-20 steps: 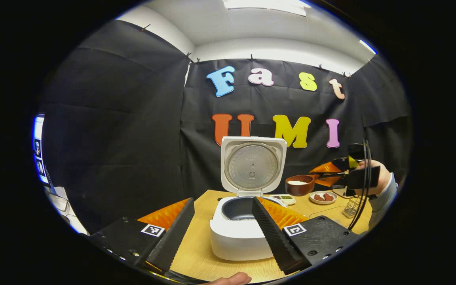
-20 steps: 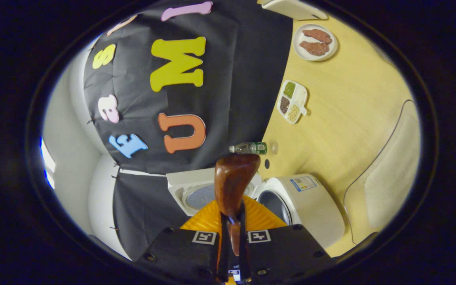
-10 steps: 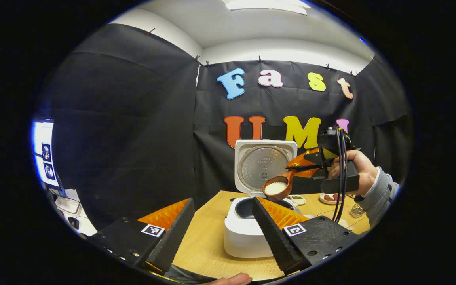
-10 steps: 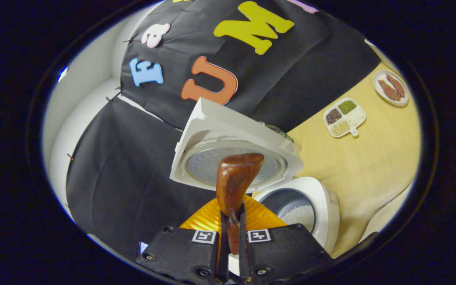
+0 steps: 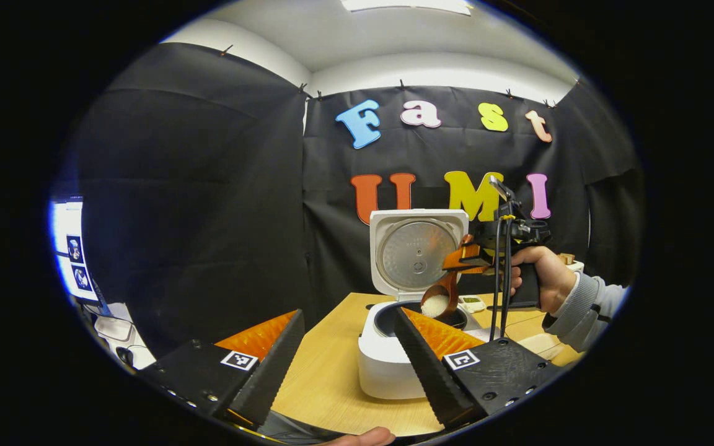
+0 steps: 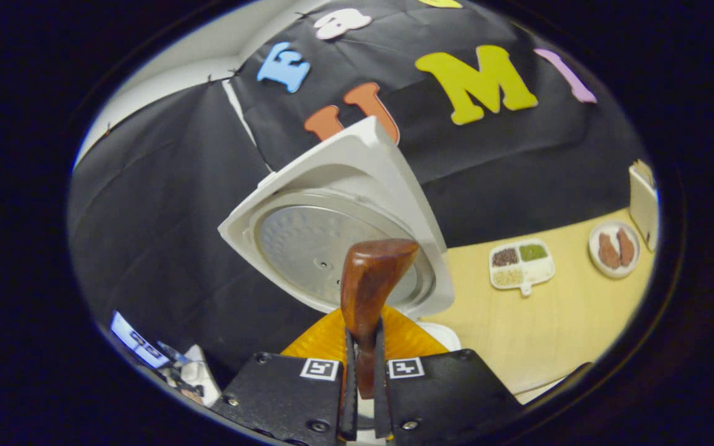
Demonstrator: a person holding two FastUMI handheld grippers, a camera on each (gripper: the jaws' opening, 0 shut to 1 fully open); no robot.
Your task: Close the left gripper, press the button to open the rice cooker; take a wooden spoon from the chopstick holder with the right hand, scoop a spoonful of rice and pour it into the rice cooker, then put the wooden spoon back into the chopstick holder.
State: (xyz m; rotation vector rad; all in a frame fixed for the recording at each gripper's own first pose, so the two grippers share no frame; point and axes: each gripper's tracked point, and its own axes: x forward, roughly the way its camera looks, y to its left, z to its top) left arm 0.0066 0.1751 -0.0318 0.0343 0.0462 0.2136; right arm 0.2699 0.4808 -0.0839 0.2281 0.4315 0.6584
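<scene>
Right claw (image 6: 362, 396), clamped on the wooden spoon (image 5: 440, 300), is now tipped over the rice cooker (image 5: 394, 365); pouring is judged underway. Left claw (image 5: 348, 365) is held wide open, empty.

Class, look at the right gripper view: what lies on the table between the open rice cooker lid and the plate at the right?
In the right gripper view, a divided dish sits on the table between the rice cooker lid and the plate.
</scene>
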